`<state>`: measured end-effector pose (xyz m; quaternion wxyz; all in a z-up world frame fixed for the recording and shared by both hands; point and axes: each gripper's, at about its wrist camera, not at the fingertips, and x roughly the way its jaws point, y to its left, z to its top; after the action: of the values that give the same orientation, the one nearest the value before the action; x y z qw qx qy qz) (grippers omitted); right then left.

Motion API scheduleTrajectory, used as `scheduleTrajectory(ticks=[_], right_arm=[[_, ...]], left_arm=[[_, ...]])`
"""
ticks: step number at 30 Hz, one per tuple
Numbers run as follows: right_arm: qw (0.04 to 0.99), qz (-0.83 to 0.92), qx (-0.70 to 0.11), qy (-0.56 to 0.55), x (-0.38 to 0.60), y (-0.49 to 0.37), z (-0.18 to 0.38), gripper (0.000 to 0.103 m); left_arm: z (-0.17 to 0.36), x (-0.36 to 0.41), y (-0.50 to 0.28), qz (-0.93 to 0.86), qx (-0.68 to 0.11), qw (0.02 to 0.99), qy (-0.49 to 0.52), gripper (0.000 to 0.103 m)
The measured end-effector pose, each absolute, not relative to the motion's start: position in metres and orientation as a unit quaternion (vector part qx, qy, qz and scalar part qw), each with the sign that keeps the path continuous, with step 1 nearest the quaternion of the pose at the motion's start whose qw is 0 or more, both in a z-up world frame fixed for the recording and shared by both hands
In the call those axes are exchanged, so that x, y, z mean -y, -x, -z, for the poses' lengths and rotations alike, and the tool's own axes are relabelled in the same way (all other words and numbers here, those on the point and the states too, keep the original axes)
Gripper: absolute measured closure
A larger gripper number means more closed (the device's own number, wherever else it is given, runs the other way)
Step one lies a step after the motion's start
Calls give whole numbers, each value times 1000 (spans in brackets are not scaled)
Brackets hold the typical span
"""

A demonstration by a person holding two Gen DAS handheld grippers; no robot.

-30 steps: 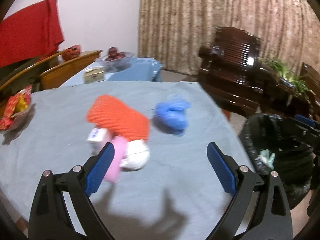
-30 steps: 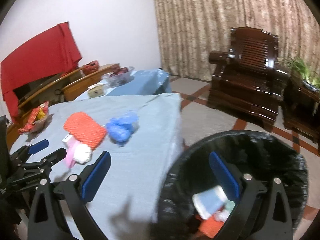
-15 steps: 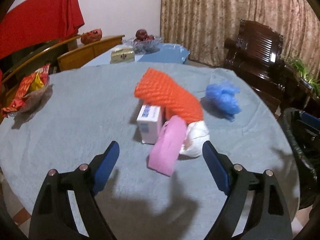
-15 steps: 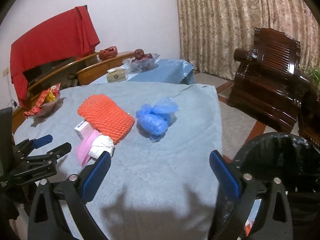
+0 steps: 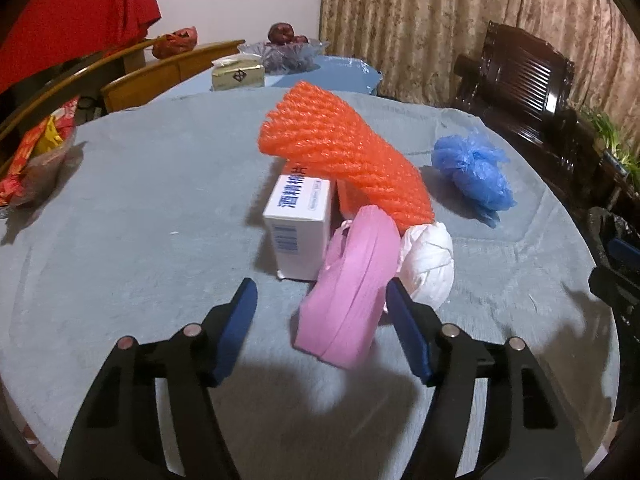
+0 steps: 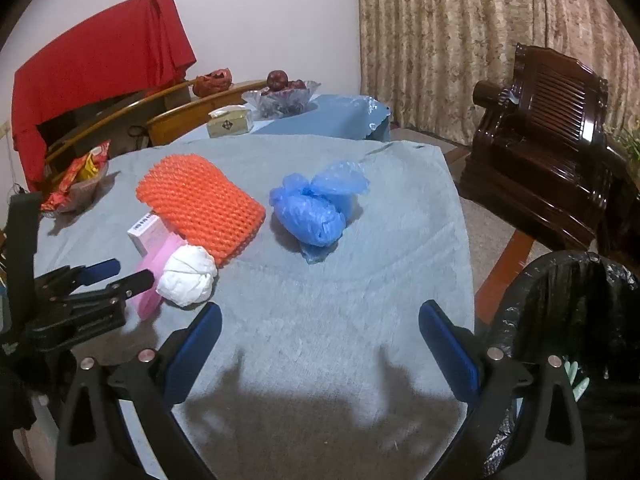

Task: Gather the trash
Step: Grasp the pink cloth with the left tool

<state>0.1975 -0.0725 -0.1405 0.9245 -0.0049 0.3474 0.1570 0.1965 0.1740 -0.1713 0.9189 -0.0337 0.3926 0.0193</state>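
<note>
Closer now than half a second ago, the left gripper (image 5: 322,312) has advanced on the cluster of trash at the middle of the counter (image 5: 132,216), and its fingers (image 5: 236,332) have narrowed from a wide spread to a moderate gap. The pink packet (image 5: 348,292) sits between them at their tips, leaning up against the white box (image 5: 300,224); the right pad looks just beside or touching the packet, the left pad stands apart from it, so nothing is gripped. A white wad (image 5: 428,264) rests against the packet's right side, and the orange foam net (image 5: 344,156) lies over the box behind them. A blue plastic bag (image 5: 472,168), crumpled, lies apart to the right.

From the right wrist, the view has swung further over the counter since a second ago, when the black trash bin (image 6: 568,320) filled the foreground; the bin now sits at the lower right edge, beside the counter. The right gripper (image 6: 320,344) hangs above bare grey cloth with its fingers (image 6: 448,348) spread wide and holding nothing. The blue plastic bag (image 6: 312,208) lies ahead of it, the orange foam net (image 6: 200,204), white wad (image 6: 188,276) and pink packet (image 6: 154,276) to the left, where the left gripper (image 6: 120,274) reaches in.
</note>
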Motion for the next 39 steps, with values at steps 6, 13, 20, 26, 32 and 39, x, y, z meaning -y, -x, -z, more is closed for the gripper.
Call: scheduleTrajectory(ticks=[6, 13, 20, 26, 32, 39], right_arm=[[923, -153, -352, 13, 71, -199, 142, 6], [922, -156, -354, 16, 68, -200, 142, 6], [921, -164, -352, 16, 59, -200, 141, 6], [918, -180, -352, 16, 42, -200, 142, 6], [915, -197, -352, 20, 10, -206, 146, 6], [910, -204, -360, 22, -26, -221, 154, 6]], left_arm=[[179, -170, -208, 17, -411, 910, 53, 76], [172, -164, -198, 17, -402, 913, 60, 91], [157, -170, -172, 3, -384, 921, 71, 91], [153, -184, -149, -23, -375, 924, 65, 91], [157, -205, -143, -48, -377, 922, 71, 91], [159, -230, -146, -77, -378, 919, 79, 91]])
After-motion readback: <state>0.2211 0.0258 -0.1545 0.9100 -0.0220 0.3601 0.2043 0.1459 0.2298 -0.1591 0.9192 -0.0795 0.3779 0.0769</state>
